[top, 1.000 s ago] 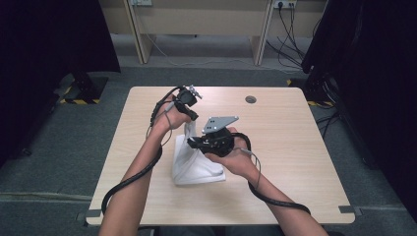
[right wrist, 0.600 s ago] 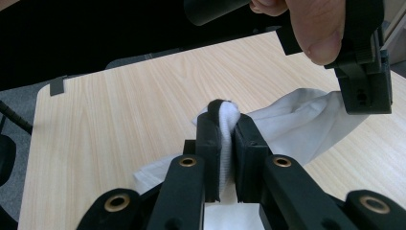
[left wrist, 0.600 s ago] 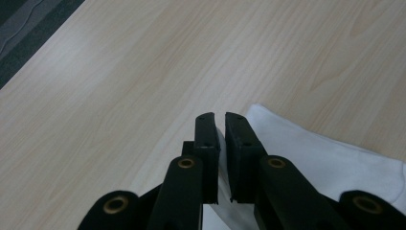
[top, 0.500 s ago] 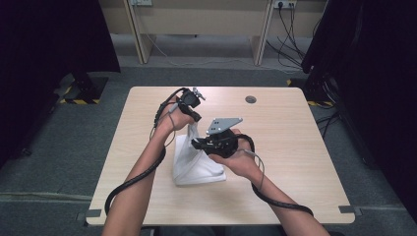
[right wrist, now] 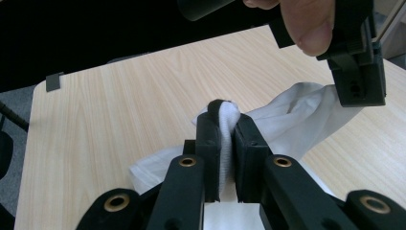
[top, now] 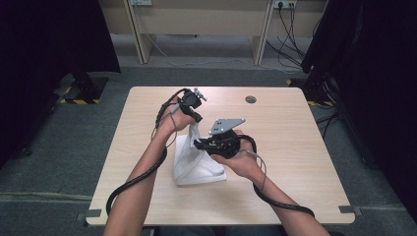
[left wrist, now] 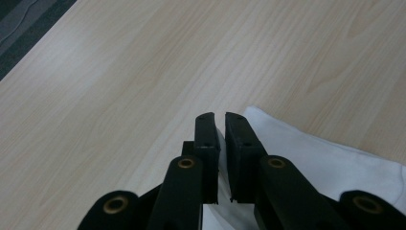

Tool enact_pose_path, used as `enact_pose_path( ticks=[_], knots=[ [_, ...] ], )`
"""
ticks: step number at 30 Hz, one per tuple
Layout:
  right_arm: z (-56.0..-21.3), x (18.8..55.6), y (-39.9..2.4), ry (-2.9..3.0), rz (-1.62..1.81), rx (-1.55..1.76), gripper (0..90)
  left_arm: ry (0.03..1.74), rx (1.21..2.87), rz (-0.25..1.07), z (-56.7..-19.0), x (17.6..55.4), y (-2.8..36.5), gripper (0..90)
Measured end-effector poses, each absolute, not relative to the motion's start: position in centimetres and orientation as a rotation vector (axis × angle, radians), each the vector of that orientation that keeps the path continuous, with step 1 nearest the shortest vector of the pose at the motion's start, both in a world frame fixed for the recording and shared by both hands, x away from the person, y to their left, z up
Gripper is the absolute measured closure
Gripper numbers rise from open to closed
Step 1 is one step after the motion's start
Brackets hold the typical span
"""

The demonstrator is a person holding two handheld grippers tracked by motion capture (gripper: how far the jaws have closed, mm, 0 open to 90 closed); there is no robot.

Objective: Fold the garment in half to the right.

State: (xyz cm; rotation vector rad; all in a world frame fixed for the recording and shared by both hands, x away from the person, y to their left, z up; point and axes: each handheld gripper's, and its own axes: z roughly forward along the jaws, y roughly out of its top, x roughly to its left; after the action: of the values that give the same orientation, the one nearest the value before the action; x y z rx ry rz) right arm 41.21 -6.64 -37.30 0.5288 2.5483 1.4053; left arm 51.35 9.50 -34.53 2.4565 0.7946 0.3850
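A white cloth (top: 196, 164) is being lifted off the table (top: 305, 147) — a fold-in-progress, by judgement. The right hand-held gripper (right wrist: 224, 120) is clamped on a bunched fold; the left hand-held gripper (left wrist: 219, 120) is nearly closed on a raised edge. Next, coordinated travel is called for. Only a round grommet (top: 251, 99) lies nearby, well apart.
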Motion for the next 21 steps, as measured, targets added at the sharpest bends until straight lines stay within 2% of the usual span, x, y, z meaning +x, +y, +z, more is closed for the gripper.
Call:
enact_pose_path(
  ticks=[21],
  knots=[
    [-37.93,41.07,-7.31,2.551,1.396,0.544,83.1,0.790,2.460,0.375,-35.08,51.40,8.84,83.2]
  ],
)
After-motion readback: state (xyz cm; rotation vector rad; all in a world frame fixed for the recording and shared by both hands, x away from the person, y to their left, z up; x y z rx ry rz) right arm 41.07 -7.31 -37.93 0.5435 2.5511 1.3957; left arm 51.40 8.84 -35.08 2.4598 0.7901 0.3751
